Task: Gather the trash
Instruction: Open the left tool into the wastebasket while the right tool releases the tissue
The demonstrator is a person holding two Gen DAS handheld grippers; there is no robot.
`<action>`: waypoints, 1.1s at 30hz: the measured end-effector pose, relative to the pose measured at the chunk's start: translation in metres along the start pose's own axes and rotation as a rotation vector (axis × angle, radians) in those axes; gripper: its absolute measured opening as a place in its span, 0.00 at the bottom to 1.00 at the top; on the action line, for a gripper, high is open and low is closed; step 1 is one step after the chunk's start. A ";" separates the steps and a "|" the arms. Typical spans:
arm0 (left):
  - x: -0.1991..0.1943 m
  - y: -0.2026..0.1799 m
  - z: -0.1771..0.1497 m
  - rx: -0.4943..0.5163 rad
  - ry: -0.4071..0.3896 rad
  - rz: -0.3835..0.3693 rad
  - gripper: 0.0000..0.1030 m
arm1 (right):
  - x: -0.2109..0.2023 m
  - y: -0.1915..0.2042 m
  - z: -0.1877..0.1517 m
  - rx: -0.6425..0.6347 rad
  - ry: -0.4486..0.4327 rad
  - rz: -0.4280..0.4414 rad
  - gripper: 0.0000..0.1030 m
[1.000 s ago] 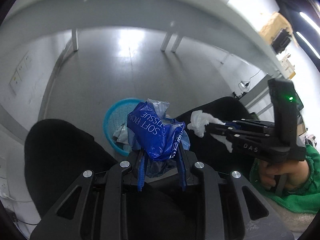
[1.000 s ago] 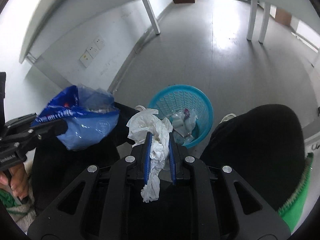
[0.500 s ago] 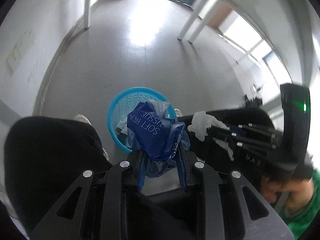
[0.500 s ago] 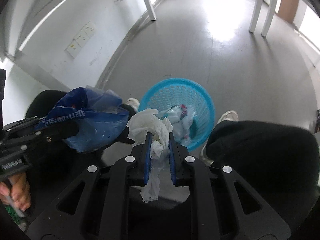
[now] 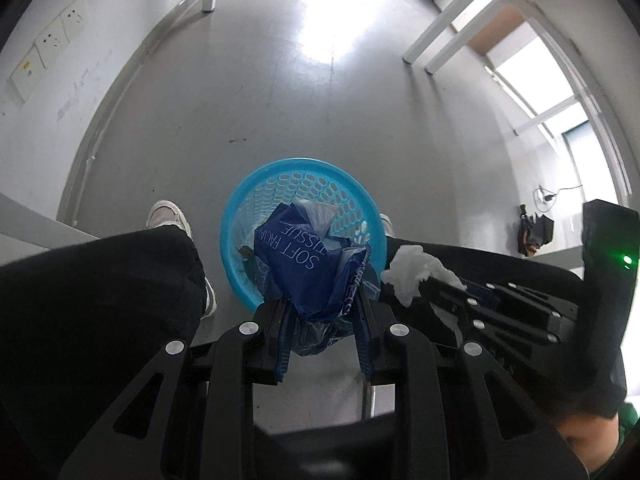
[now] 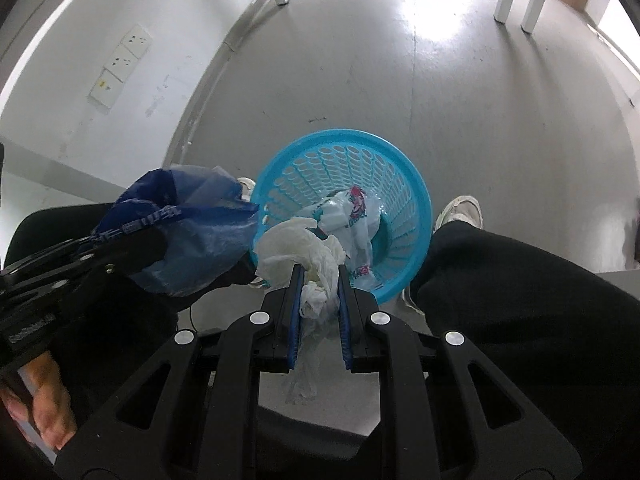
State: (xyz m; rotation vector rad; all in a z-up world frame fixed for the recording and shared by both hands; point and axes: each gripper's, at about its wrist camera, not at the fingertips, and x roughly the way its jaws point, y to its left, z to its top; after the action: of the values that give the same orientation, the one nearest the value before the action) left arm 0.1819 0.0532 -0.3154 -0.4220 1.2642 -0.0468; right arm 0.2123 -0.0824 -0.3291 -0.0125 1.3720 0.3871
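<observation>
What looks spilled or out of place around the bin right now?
Nothing stands out. The bin stands upright on the floor, earlier trash inside. The wrapper and tissue are clamped in the grippers, none dropped.

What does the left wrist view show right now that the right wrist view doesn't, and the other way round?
Left only: the printed lettering on the blue tissue wrapper in the left tongs, plus a cable on the floor.
Right only: the printed plastic bag already in the bin, and the person's left hand.
Both: the blue basket, the white tissue in the right tongs, wall sockets.
</observation>
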 end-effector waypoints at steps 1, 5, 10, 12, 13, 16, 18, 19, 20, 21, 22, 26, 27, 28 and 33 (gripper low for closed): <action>0.006 0.000 0.003 -0.001 0.010 0.007 0.24 | 0.004 -0.002 0.002 0.006 0.008 0.003 0.15; 0.028 0.000 0.016 -0.025 0.050 0.026 0.24 | 0.020 -0.013 0.011 0.044 0.041 0.024 0.15; 0.045 0.005 0.023 -0.056 0.090 0.025 0.25 | 0.043 -0.028 0.023 0.095 0.088 0.038 0.15; 0.053 0.008 0.029 -0.067 0.102 0.032 0.25 | 0.052 -0.032 0.029 0.101 0.100 0.023 0.15; 0.058 0.011 0.031 -0.076 0.111 0.036 0.25 | 0.056 -0.032 0.032 0.098 0.099 0.005 0.15; 0.071 0.018 0.039 -0.107 0.137 0.047 0.25 | 0.065 -0.036 0.040 0.104 0.109 -0.012 0.16; 0.079 0.020 0.043 -0.120 0.150 0.057 0.25 | 0.076 -0.043 0.045 0.128 0.133 -0.012 0.16; 0.081 0.020 0.045 -0.124 0.154 0.063 0.25 | 0.081 -0.046 0.047 0.140 0.144 -0.009 0.16; 0.087 0.022 0.049 -0.133 0.162 0.074 0.25 | 0.086 -0.050 0.049 0.154 0.158 -0.006 0.17; 0.090 0.022 0.051 -0.140 0.167 0.078 0.25 | 0.092 -0.053 0.052 0.165 0.169 -0.004 0.17; 0.094 0.023 0.055 -0.149 0.175 0.078 0.25 | 0.099 -0.057 0.055 0.178 0.183 -0.006 0.17; 0.115 0.025 0.066 -0.159 0.202 0.113 0.26 | 0.124 -0.070 0.059 0.212 0.233 -0.043 0.17; 0.121 0.026 0.068 -0.153 0.215 0.117 0.26 | 0.131 -0.073 0.060 0.226 0.247 -0.050 0.17; 0.123 0.027 0.068 -0.155 0.220 0.118 0.26 | 0.135 -0.074 0.061 0.235 0.256 -0.051 0.17; 0.128 0.032 0.074 -0.180 0.234 0.093 0.26 | 0.144 -0.077 0.064 0.240 0.262 -0.048 0.17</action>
State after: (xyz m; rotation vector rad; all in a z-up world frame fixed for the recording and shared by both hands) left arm 0.2840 0.0697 -0.4255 -0.5232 1.5241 0.1004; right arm 0.3151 -0.1025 -0.4695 0.1048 1.6669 0.1823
